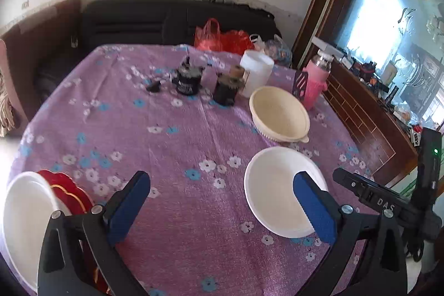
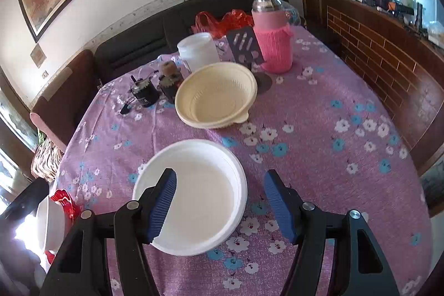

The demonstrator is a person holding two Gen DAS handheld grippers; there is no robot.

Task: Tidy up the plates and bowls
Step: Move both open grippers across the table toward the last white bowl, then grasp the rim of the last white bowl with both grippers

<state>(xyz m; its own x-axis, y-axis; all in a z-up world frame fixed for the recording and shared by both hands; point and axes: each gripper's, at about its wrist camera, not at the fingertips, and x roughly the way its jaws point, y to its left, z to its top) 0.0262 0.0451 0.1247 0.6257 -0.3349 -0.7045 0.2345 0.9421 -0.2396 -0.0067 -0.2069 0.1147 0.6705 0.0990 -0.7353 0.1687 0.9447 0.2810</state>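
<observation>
Approach step: right gripper (image 2: 219, 205), fingers wide and empty, hovers over the near white plate (image 2: 194, 196) on the worktop (image 2: 333, 157); cream bowl (image 2: 216, 95) lies farther. Left gripper (image 1: 222, 210) wide, empty. Next: straddle the rim, close.

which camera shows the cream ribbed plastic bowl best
The right wrist view: the cream ribbed plastic bowl sits near centre there, its whole rim, inside and tab handle visible. The left wrist view shows the bowl smaller, off to the right, with less of the inside.
</observation>
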